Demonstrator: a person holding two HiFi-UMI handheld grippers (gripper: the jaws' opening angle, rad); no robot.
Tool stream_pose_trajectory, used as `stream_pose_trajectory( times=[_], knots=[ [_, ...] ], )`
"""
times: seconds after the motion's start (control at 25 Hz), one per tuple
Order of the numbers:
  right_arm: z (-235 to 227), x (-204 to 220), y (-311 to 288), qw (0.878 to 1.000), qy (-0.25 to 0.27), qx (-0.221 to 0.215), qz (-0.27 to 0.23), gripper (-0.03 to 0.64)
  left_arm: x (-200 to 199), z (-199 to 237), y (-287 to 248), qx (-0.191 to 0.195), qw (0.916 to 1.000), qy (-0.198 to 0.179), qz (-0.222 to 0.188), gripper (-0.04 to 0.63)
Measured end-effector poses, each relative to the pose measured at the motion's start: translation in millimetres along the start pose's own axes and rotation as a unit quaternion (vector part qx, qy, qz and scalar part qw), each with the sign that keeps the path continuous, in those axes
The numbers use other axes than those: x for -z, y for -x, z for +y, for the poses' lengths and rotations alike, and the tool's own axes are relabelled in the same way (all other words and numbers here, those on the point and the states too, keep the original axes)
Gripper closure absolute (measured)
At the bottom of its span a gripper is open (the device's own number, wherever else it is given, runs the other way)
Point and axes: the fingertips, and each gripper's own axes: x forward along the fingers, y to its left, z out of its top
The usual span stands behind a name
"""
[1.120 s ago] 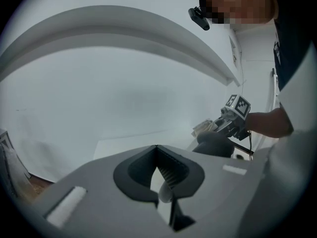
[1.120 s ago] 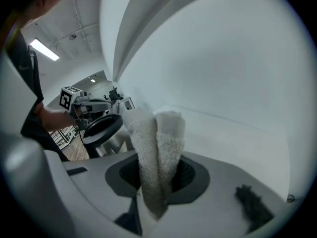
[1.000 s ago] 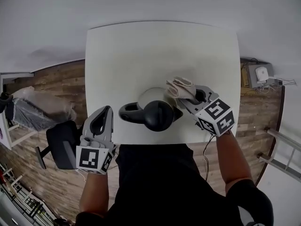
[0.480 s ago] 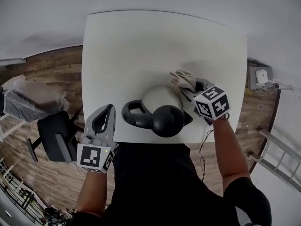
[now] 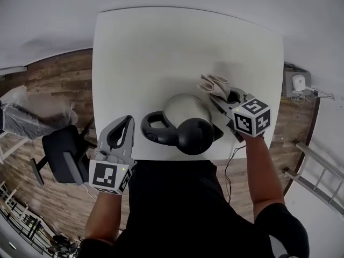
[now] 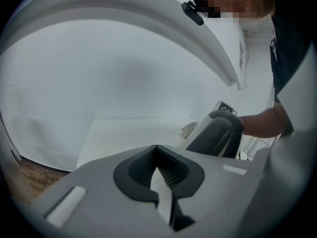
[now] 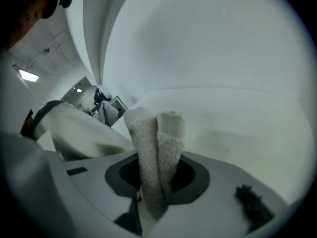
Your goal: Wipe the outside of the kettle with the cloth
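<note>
The kettle [image 5: 185, 110], cream-bodied with a black lid and handle [image 5: 155, 130], stands near the front edge of the white table [image 5: 161, 52]. My right gripper [image 5: 224, 97] is shut on a folded beige cloth [image 5: 214, 85] that lies against the kettle's right side. In the right gripper view the cloth [image 7: 158, 148] sticks up between the jaws, with the kettle body [image 7: 81, 133] just to the left. My left gripper [image 5: 120, 132] hangs shut and empty left of the handle, over the table's front left edge. From the left gripper view the kettle [image 6: 218, 135] is ahead to the right.
A black office chair [image 5: 64, 156] stands on the wood floor to the left of the table. A grey box with cables [image 5: 299, 84] lies on the floor at the right, and a metal rail frame [image 5: 317, 181] beyond it. The person's body is close against the table's front edge.
The right gripper has shifted the cloth a little farther back along the kettle's right side. The left gripper has stayed about where it was, still shut.
</note>
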Motion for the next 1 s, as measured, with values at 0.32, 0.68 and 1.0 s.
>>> stream_pose_trajectory(
  times=[0.32, 0.68, 1.0],
  knots=[
    [75, -75, 91, 0.979, 0.193, -0.029, -0.054, 0.514, -6, -14, 3, 0.03, 0.9992, -0.025, 0.004, 0.588],
    [107, -77, 74, 0.947, 0.307, -0.023, 0.092, 0.514, -13, -24, 2, 0.067, 0.9967, -0.035, -0.027, 0.589],
    [83, -62, 13, 0.933, 0.308, -0.062, 0.173, 0.514, -4, -13, 0, 0.068, 0.997, -0.014, -0.033, 0.588]
  ],
)
